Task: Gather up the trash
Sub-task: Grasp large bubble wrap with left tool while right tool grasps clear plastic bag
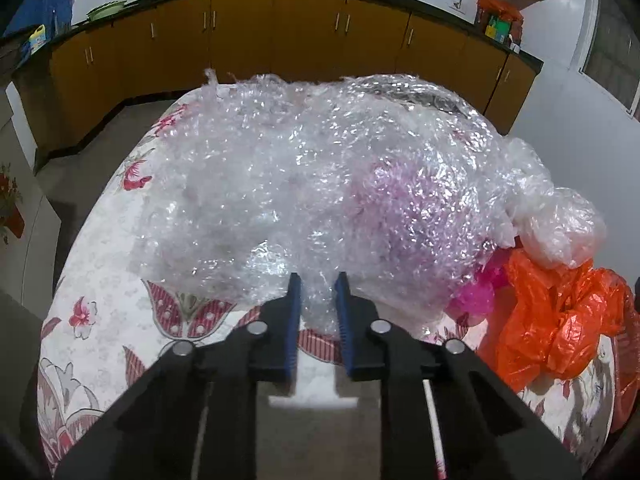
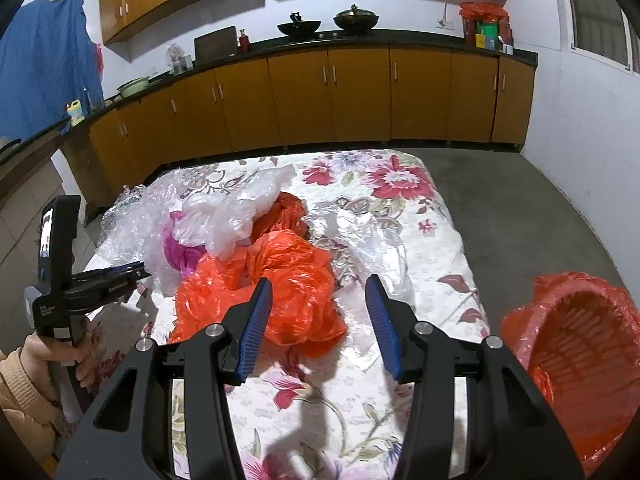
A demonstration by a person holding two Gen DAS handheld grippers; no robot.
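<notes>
A large sheet of clear bubble wrap (image 1: 304, 184) lies crumpled on the floral table (image 1: 96, 320). My left gripper (image 1: 318, 282) is narrowed on its near edge, with wrap between the blue fingers. Beside it lie a pink bag (image 1: 476, 292), an orange bag (image 1: 560, 320) and a white bag (image 1: 560, 228). In the right wrist view my right gripper (image 2: 318, 286) is open and empty, just above the orange bag (image 2: 280, 292). The white bag (image 2: 232, 216), bubble wrap (image 2: 132, 220), clear film (image 2: 360, 236) and left gripper (image 2: 138, 270) show there too.
An orange-lined trash basket (image 2: 580, 360) stands at the table's right side. Yellow kitchen cabinets (image 2: 320, 96) with a black counter run behind the table. Grey floor (image 2: 540, 220) lies to the right. The person's hand (image 2: 60, 352) holds the left gripper's handle.
</notes>
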